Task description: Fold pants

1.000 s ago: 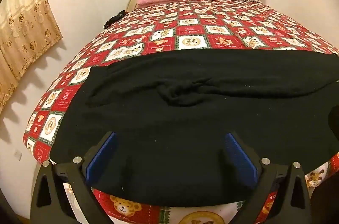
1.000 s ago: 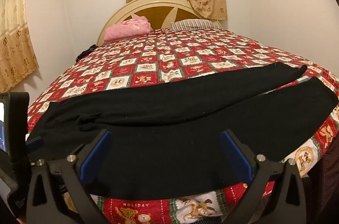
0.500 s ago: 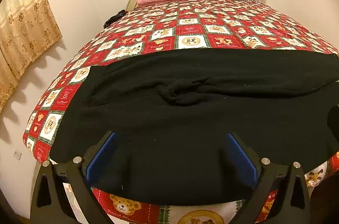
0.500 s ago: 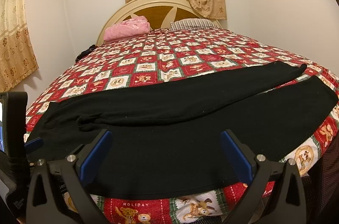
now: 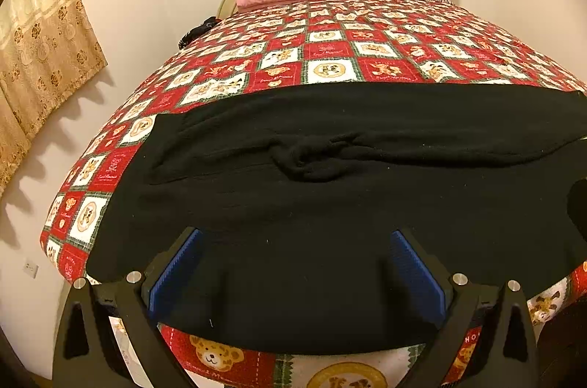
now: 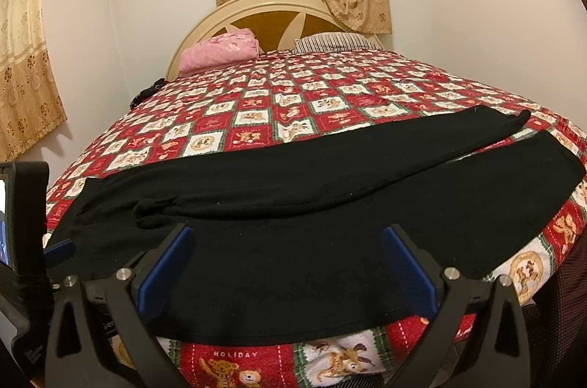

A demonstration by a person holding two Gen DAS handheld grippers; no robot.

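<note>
Pants: black pants [image 5: 330, 204] lie spread across the near end of the bed [image 5: 330, 50], waist to the left, both legs running right; the far leg [image 6: 330, 164] overlaps the near one, with a bunched ridge [image 5: 312, 160] at the crotch.
Left claw: left claw [image 5: 293, 263] is wide, holding nothing, poised over the near edge at the waist end.
Right claw: right claw [image 6: 286, 259] is also wide and empty, over the near leg's hem-side edge.
Stage: I judge no fold has begun; both claws look set to pinch the near edge.
Risk, layers: the cloth is thick and dark, so a pinch may catch only the top layer, or snag the quilt [image 6: 256, 362] beneath.
Risk, ridge: lifting with that ridge unsmoothed would likely lock a crease into the fold.
Risk, edge: the near edge hangs at the bed's brink; an uneven pull by one claw could drag the pants off or skew the legs.
</note>
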